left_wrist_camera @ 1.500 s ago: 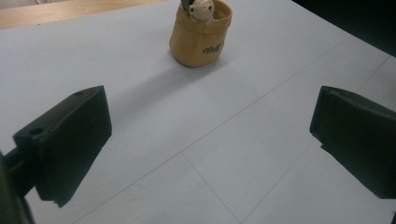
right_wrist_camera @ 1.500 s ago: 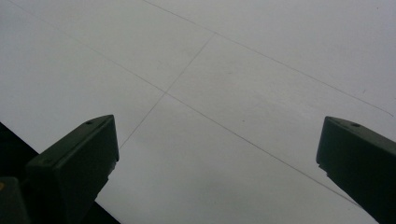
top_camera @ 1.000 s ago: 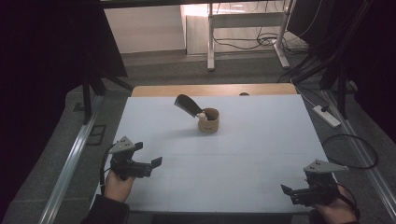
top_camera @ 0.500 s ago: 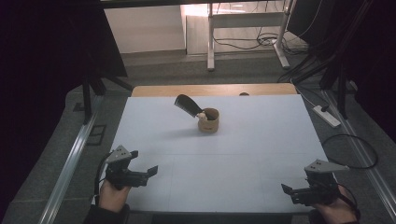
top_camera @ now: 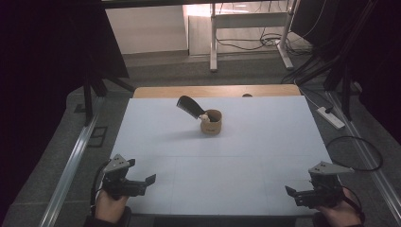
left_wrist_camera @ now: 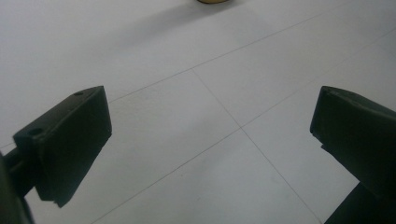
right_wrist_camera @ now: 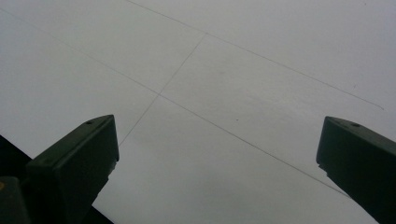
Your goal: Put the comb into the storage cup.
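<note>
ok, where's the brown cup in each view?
High view: brown cup at the far middle of the white sheet, dark tool leaning in it.
Left gripper view: a tan sliver of it at the top edge.
Right gripper view: bare sheet ahead.
Shared landmark: the sheet's thin crossing lines.

bare white table (top_camera: 246, 156) ahead, lone obstacle a far brown cup (top_camera: 211, 122) with dark scoop (top_camera: 190, 106)

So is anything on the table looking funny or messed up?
Nothing is spilled or broken. The one odd thing: a black scoop-like utensil leans tilted out of the small brown cup. Both tools, left and right, are open and hold nothing.
</note>
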Demonstrator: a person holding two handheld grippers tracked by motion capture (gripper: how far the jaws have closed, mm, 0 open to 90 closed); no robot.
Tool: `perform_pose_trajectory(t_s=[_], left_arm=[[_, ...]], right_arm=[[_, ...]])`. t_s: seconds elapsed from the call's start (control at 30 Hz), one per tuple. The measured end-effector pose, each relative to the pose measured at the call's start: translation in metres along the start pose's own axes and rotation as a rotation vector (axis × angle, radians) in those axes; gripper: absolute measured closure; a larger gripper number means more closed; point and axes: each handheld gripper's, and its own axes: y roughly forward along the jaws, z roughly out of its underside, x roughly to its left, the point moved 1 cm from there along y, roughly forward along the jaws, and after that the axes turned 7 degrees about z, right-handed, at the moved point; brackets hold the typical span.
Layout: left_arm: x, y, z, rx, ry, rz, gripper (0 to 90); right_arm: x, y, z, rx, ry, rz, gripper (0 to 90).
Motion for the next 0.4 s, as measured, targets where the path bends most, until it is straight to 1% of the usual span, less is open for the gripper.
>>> perform_pose_trajectory(t_s=[0.13,0.27,0.4], left_arm=[[-0.0012,-0.0009,0.0009,0.011,-0.001,-0.011,0.0],[-0.0031,-0.0001,0.0010,0.034,0.005,-0.029,0.1],[-0.0027,0.0011,0.0002,0.040,0.000,-0.026,0.2]], right_arm=[[0.0002,0.0001,0.0000,0.002,0.000,0.002,0.0],[0.0002,0.0001,0.0000,0.003,0.000,0.005,0.0],[0.0000,0.0005,0.0003,0.006,-0.003,0.008,0.0]])
